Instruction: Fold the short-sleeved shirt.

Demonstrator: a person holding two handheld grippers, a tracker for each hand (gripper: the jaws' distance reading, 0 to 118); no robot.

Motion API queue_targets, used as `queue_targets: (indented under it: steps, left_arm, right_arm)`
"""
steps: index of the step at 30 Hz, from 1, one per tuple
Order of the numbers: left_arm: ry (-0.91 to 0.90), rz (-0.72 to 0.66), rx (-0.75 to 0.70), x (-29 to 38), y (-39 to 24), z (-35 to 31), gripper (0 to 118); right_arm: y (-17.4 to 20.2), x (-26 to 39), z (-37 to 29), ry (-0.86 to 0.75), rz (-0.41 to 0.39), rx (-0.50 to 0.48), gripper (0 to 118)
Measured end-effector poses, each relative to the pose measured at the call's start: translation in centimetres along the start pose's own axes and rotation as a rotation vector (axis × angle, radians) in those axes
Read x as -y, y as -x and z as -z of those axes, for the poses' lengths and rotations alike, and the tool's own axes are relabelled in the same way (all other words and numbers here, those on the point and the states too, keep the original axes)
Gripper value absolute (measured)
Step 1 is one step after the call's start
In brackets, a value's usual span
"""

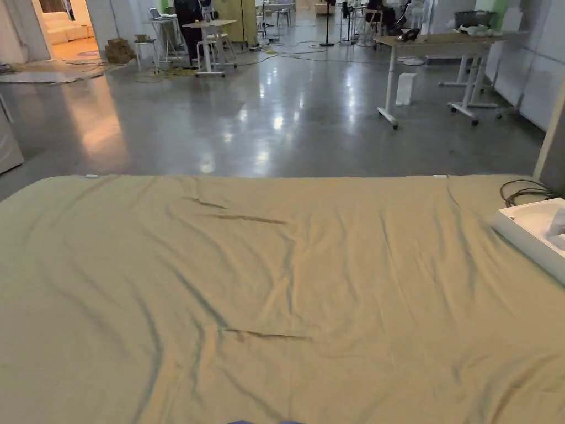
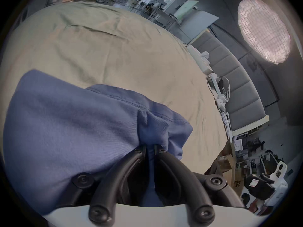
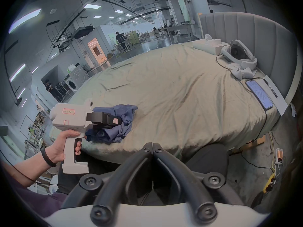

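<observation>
Between the jaws of our left gripper [image 2: 151, 146] sits a bunch of blue fabric: both jaws are clamped on the short-sleeved shirt [image 2: 68, 132], w/ a pinch of cloth running down through the gap. Stitched hems show just past the tips, so we judge we've got it near a sleeve or bottom edge, can't tell which. From the right gripper view, that same left gripper [image 3: 122, 121] is held by the left hand [image 3: 65, 144] at the near edge of the bed [image 3: 180, 91], and the shirt [image 3: 121, 124] lies crumpled in a heap on the olive sheet, close to the edge, well apart from the headset [image 3: 237, 53], phone [image 3: 259, 94] and white box [image 3: 208, 45] up by the headboard.

Our right gripper [image 3: 153, 146] is clenched w/ nothing in it, jaws meeting tip to tip, hanging off the bed's near side.

Step in hand, as we read it: getting the shirt onto the bed for spreading; no fold has begun. Next move prob. calls for parting the right jaws, finding a 2nd edge or shoulder opposite the left grip, then pulling the two apart to lay it flat toward the bed's middle, where the sheet [image 1: 276, 276] has room. Wrinkles in the sheet may snag, so lift, don't drag.
</observation>
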State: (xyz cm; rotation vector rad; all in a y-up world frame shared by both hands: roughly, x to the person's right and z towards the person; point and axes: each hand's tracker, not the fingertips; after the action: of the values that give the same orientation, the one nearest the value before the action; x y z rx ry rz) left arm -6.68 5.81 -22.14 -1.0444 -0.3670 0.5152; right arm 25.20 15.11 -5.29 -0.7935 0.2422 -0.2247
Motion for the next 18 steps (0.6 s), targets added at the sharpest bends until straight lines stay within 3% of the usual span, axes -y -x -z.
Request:
queue_targets:
  steps: [5, 7, 11, 14, 18]
  left_arm:
    - [-0.049, -0.127, 0.131, -0.1, 1.6, -3.8, 11]
    - [-0.110, -0.098, 0.169, 0.2, 2.2, -7.0, 11]
    - [-0.200, -0.033, 0.130, 1.2, 3.5, -12.9, 11]
    - [-0.263, -0.080, 0.138, 2.1, 5.3, -16.0, 11]
    - [-0.283, -0.141, 0.129, 2.8, 8.0, -17.0, 11]
  right_arm:
    - [1.9, -0.7, 1.9, 0.034, -0.013, -0.067, 0]
    - [2.8, -1.4, 3.2, 0.045, -0.033, -0.108, 0]
    - [4.7, -3.5, 7.6, 0.086, -0.021, -0.222, 0]
    - [6.3, -5.4, 12.0, 0.119, -0.004, -0.352, 0]
    - [8.0, -7.1, 18.0, 0.190, 0.007, -0.353, 0]
